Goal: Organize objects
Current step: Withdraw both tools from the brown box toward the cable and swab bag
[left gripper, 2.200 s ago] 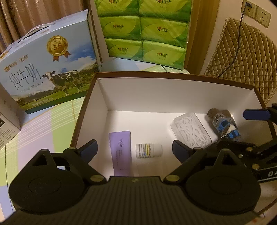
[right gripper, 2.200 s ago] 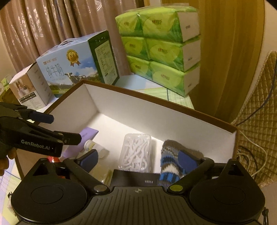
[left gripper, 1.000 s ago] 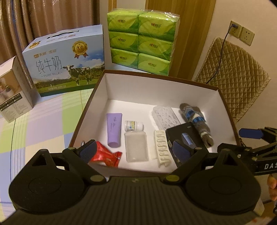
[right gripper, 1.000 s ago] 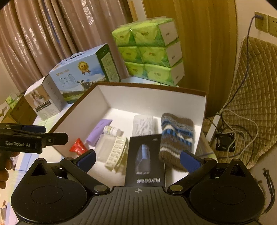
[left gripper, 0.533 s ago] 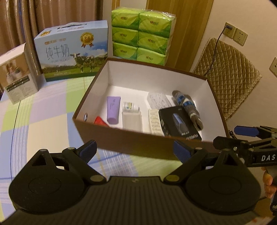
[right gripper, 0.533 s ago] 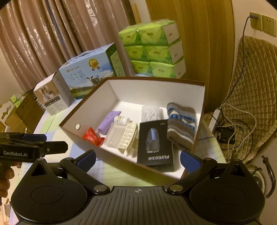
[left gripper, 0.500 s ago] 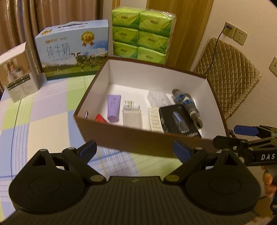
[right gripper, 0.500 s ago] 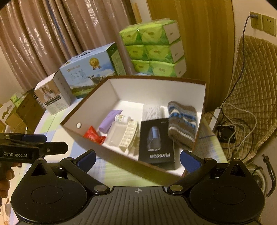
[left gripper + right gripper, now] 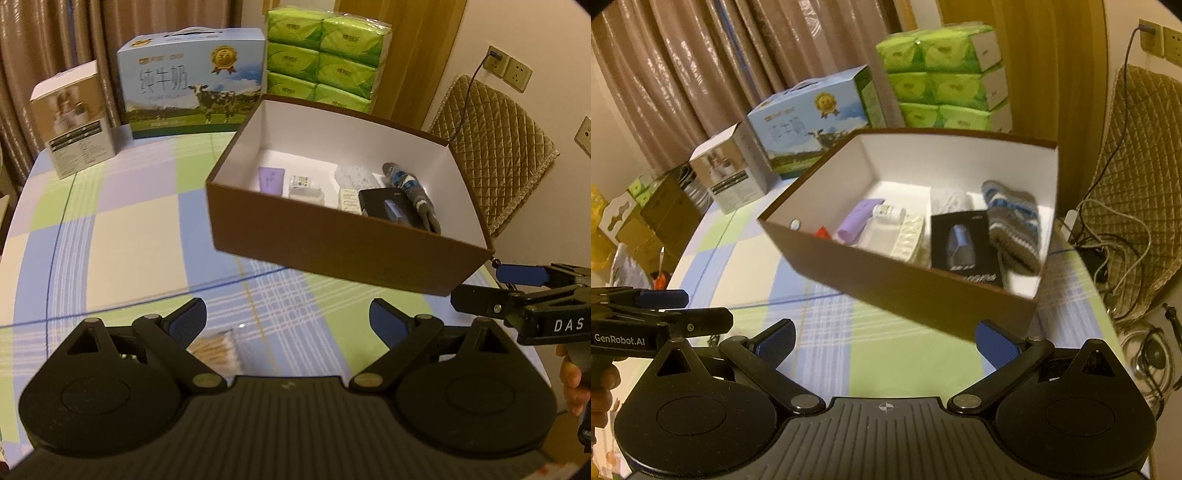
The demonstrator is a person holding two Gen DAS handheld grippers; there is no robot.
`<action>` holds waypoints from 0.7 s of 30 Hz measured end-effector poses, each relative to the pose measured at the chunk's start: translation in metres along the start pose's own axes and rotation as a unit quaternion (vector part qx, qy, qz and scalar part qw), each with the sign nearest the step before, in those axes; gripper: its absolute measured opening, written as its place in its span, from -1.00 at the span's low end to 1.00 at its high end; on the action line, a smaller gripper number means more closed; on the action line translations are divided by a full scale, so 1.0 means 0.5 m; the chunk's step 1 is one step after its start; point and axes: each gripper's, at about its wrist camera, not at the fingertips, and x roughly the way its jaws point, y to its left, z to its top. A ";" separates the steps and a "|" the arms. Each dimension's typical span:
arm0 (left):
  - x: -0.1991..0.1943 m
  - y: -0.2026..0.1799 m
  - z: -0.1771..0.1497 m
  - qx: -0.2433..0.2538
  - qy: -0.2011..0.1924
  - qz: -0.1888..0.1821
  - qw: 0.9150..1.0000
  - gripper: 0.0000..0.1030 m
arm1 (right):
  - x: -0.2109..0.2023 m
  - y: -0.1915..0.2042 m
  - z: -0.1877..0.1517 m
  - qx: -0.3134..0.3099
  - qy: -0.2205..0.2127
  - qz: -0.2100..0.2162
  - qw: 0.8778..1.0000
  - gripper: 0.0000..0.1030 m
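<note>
Left gripper [image 9: 288,320] and right gripper [image 9: 884,339] both released, holding nothing, clear of the box [image 9: 332,240] (contents laid side by side) near the bench's far right edge.

Partly hidden behind the box [image 9: 916,295] wall: red packet [image 9: 823,232]. Half covered by left gripper [image 9: 288,319]: cotton swabs [image 9: 218,350].
</note>
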 end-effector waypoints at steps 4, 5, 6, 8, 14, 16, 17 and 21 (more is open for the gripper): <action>-0.017 0.023 -0.027 -0.014 0.004 0.007 1.000 0.81 | 0.008 0.026 -0.022 -0.007 0.016 0.007 1.000 0.96; -0.023 0.029 -0.034 -0.017 0.005 0.009 1.000 0.81 | 0.010 0.033 -0.027 -0.009 0.019 0.010 1.000 0.96; -0.027 0.035 -0.040 -0.020 0.006 0.011 1.000 0.81 | 0.011 0.040 -0.033 -0.011 0.022 0.012 1.000 0.96; -0.036 0.046 -0.052 -0.027 0.006 0.016 0.999 0.81 | 0.016 0.052 -0.042 -0.016 0.029 0.016 0.999 0.96; -0.062 0.078 -0.096 -0.040 0.012 0.040 0.998 0.81 | 0.025 0.092 -0.070 -0.031 0.044 0.031 0.998 0.96; -0.068 0.090 -0.109 -0.046 0.015 0.046 0.998 0.81 | 0.032 0.103 -0.077 -0.035 0.049 0.034 0.998 0.96; -0.070 0.096 -0.115 -0.049 0.016 0.048 0.998 0.81 | 0.037 0.109 -0.079 -0.037 0.052 0.035 0.997 0.96; -0.078 0.120 -0.139 -0.061 0.024 0.060 0.996 0.81 | 0.052 0.132 -0.092 -0.046 0.064 0.041 0.996 0.96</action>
